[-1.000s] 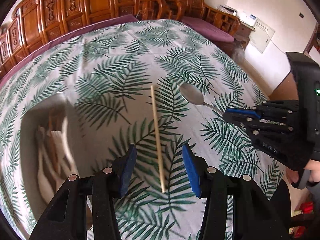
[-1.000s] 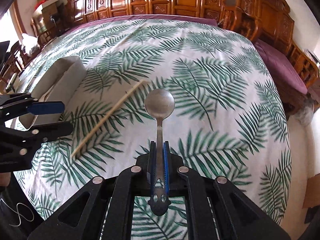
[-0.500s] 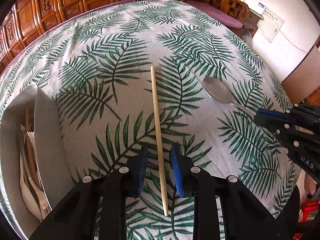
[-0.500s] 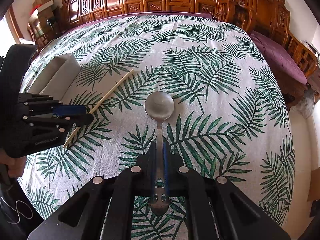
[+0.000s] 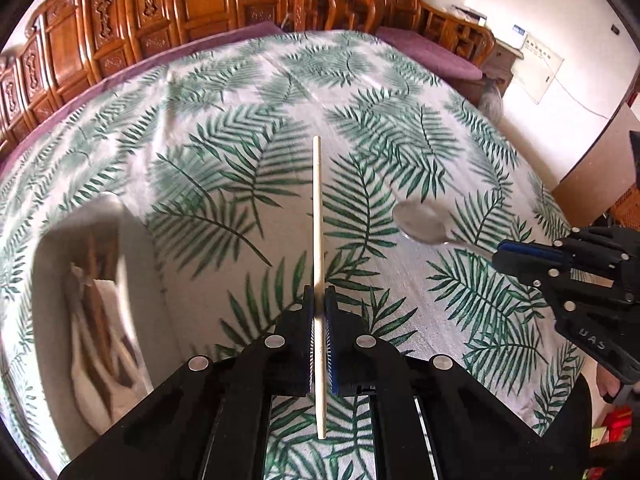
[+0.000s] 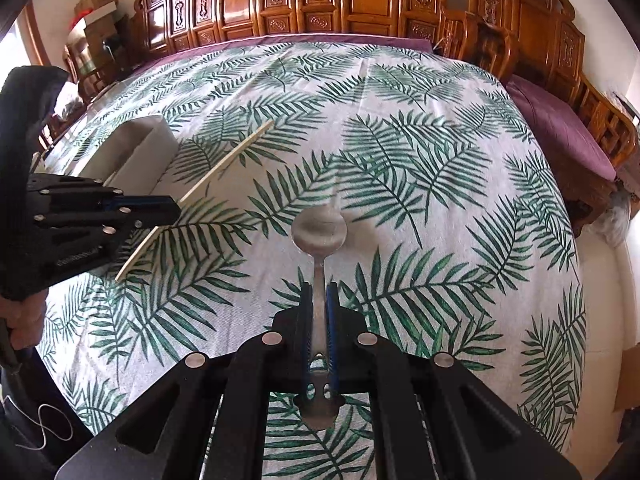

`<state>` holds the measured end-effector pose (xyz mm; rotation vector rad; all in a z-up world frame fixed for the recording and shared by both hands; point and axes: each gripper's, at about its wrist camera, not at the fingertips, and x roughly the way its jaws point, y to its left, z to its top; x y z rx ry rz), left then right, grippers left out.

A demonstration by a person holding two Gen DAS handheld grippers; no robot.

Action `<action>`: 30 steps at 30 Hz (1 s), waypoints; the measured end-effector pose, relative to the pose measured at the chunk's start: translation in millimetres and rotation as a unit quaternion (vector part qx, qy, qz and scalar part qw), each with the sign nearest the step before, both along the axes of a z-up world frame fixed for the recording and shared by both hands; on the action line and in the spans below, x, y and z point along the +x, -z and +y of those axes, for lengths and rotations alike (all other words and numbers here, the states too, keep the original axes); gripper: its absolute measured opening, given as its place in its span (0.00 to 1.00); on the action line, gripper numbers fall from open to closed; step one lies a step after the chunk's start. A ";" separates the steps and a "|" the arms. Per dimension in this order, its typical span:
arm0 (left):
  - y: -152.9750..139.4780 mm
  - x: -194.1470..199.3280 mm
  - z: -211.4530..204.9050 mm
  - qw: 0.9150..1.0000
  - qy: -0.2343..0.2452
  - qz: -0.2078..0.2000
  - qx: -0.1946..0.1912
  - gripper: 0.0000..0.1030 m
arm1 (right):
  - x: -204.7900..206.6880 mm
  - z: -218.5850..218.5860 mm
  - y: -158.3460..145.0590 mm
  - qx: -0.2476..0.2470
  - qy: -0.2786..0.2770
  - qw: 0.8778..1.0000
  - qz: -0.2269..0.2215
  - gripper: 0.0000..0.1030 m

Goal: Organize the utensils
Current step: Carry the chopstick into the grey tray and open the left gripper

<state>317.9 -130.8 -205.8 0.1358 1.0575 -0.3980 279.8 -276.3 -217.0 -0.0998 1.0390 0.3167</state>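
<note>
Chopstick (image 5: 318, 216) sits clamped in the left gripper (image 5: 319, 300), whose jaws have just closed on it above the leaf-print counter (image 5: 240, 120); the right gripper (image 6: 319, 292) pinches a spoon (image 6: 319, 228).

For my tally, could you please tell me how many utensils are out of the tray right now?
2: a chopstick in the left gripper, and a metal spoon in the right gripper. More utensils lie in the white tray, too blurred to count.
</note>
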 end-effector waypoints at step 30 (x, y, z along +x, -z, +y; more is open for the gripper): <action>-57.5 -40.9 89.6 0.997 -0.047 -0.054 -0.026 0.04 | 19.3 44.8 43.4 -0.042 -0.018 0.998 0.050 0.07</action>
